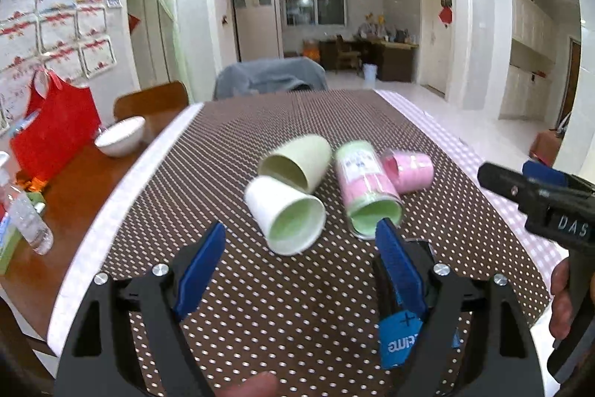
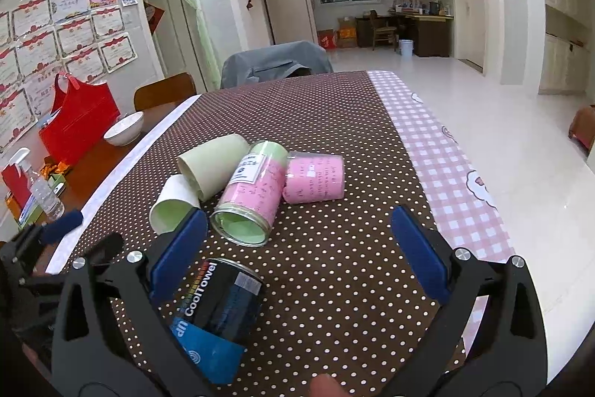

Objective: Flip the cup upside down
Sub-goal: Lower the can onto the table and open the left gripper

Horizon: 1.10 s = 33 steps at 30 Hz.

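Observation:
Several cups lie on their sides in a cluster on the brown dotted tablecloth (image 1: 297,304). A white cup (image 1: 286,214) (image 2: 173,207) with a green inside is nearest, its mouth facing me. Behind it lies a pale green cup (image 1: 297,162) (image 2: 214,166). To the right are a tall pink and green cup (image 1: 366,188) (image 2: 249,196) and a short pink cup (image 1: 411,172) (image 2: 314,177). My left gripper (image 1: 302,229) is open just short of the white cup. My right gripper (image 2: 297,216) (image 1: 520,173) is open and holds nothing.
A black CoolTowel can (image 2: 223,300) (image 1: 399,341) rests by the right gripper's left finger. A red bag (image 1: 55,133), white bowl (image 1: 121,136) and clear bottle (image 1: 31,222) stand on the wooden table at left. A pink checked cloth (image 2: 446,166) covers the right edge.

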Available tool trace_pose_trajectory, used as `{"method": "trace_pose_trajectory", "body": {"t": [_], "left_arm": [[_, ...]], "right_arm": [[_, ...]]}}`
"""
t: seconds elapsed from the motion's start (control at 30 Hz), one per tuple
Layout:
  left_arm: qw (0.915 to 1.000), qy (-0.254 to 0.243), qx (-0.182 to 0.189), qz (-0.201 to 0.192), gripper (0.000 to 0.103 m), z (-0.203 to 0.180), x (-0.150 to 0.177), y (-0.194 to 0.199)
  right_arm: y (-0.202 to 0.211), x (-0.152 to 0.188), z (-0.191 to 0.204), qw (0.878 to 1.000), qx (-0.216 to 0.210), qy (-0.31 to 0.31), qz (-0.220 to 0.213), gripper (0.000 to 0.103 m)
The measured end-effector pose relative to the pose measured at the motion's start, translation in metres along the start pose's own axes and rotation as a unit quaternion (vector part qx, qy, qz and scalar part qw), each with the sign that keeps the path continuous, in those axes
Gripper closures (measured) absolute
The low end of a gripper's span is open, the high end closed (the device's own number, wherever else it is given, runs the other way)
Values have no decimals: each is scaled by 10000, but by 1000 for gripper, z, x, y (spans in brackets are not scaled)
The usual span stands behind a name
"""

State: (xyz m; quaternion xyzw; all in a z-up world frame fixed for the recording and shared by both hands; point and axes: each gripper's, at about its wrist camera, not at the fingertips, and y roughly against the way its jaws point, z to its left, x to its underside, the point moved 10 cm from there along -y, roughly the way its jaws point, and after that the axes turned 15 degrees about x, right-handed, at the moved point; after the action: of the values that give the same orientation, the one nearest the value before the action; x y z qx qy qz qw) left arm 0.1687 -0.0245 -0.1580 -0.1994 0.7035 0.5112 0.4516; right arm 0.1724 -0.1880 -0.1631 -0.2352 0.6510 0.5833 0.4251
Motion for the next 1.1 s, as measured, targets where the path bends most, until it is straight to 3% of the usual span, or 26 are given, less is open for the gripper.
{"method": "trace_pose_trajectory", "body": {"t": [0.5, 1.1], "left_arm": [[9961, 90, -386, -784, 21, 20, -35, 52], [9926, 521, -505, -975, 21, 53, -28, 67]], "right_arm": [[18, -4, 24, 9990, -349, 248, 106, 6], [20, -6, 52, 9976, -232, 629, 145, 6]]}}
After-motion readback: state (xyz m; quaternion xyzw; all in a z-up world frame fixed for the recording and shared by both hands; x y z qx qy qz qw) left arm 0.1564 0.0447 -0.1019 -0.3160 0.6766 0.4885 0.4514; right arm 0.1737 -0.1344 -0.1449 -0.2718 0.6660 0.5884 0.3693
